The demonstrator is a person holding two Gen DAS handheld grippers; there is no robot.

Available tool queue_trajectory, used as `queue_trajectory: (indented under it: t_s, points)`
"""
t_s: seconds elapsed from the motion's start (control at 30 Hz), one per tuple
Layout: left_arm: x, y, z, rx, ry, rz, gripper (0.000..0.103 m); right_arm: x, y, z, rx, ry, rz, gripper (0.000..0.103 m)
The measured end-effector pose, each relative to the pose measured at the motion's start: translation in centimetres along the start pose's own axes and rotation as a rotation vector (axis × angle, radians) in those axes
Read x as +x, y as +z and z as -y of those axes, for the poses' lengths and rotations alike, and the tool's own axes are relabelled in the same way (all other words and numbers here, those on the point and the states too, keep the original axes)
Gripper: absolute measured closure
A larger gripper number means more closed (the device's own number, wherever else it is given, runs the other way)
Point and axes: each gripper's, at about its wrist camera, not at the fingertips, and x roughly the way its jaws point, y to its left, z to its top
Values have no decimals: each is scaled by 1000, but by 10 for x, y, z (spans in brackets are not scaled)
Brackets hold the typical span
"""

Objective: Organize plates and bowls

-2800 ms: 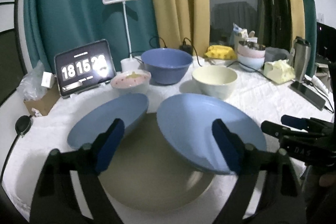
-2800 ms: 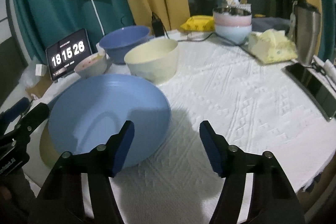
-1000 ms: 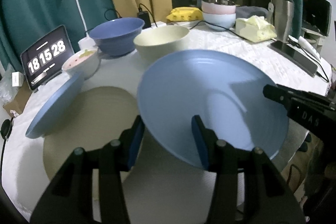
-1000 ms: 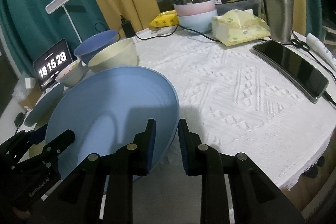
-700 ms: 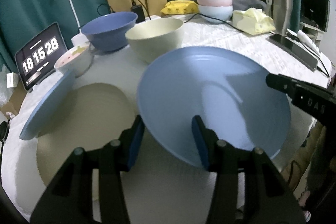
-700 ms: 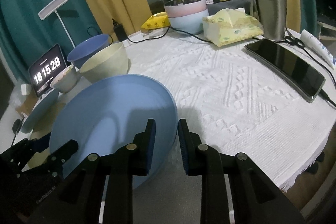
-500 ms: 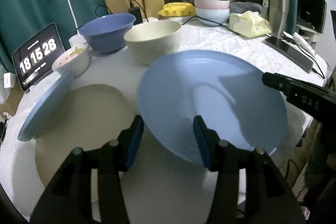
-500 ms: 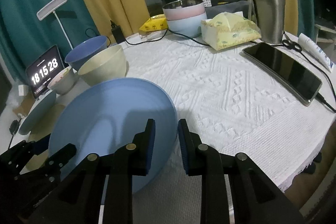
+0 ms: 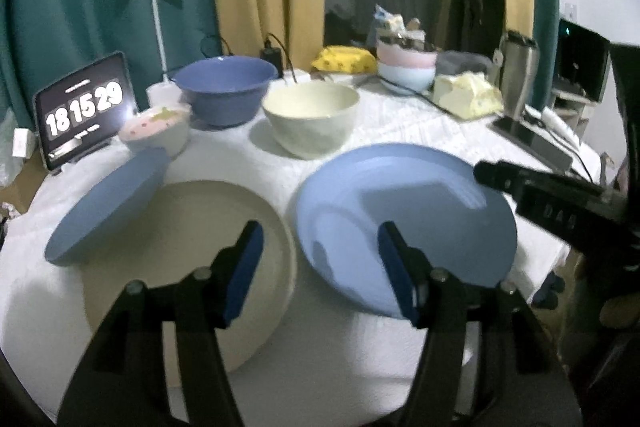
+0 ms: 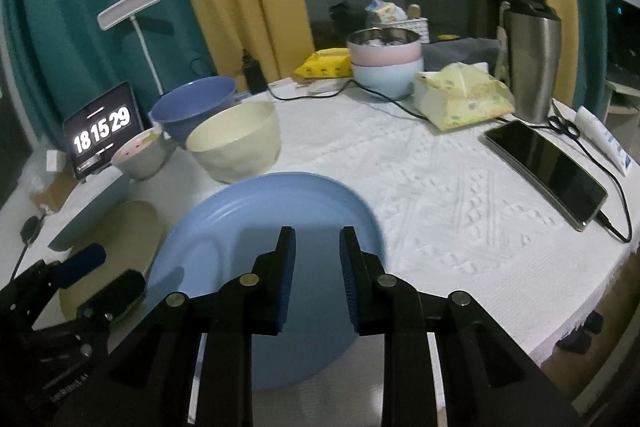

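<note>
A light blue plate [image 9: 420,219] [image 10: 256,227] sits right of a beige plate [image 9: 180,247] [image 10: 120,227] on the white cloth. My right gripper [image 10: 318,271] is shut on the blue plate's right rim. Its fingers [image 9: 504,177] show at that rim in the left wrist view. My left gripper [image 9: 320,267] [image 10: 106,273] is opening. The plate's left rim lies between its jaws, and neither pad touches it. A second blue plate [image 9: 104,211] [image 10: 92,207] leans tilted at the beige plate's left edge.
Behind the plates stand a cream bowl [image 9: 310,123], a dark blue bowl [image 9: 226,91] and a small pink bowl [image 9: 156,127]. Two stacked bowls [image 10: 384,67], a tissue pack [image 10: 460,99], a steel tumbler [image 10: 532,63] and a phone [image 10: 548,167] fill the back right. A clock tablet [image 9: 84,107] stands left.
My left gripper's jaws have spread and let go of the plate's left rim. The blue plate has shifted right, off the beige plate, and lies flatter. The right gripper keeps its grip.
</note>
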Motion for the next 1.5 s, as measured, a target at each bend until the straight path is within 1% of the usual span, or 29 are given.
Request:
queue_trajectory:
  t_s: [0.33, 0.77, 0.9, 1.2, 1.5]
  points:
    - [-25, 3, -41, -73, 55, 97, 42, -1, 5, -39, -65, 21, -2, 78]
    - [-45, 3, -97, -149, 100, 152, 42, 6, 13, -89, -124, 62, -10, 78]
    - [-53, 2, -113, -172, 125, 173, 42, 11, 16, -106, -143, 77, -16, 78]
    - [-59, -2, -150, -225, 173, 179, 42, 19, 22, -141, -193, 98, -22, 78]
    - [-56, -8, -188, -272, 217, 168, 42, 34, 28, -176, -239, 113, -37, 78]
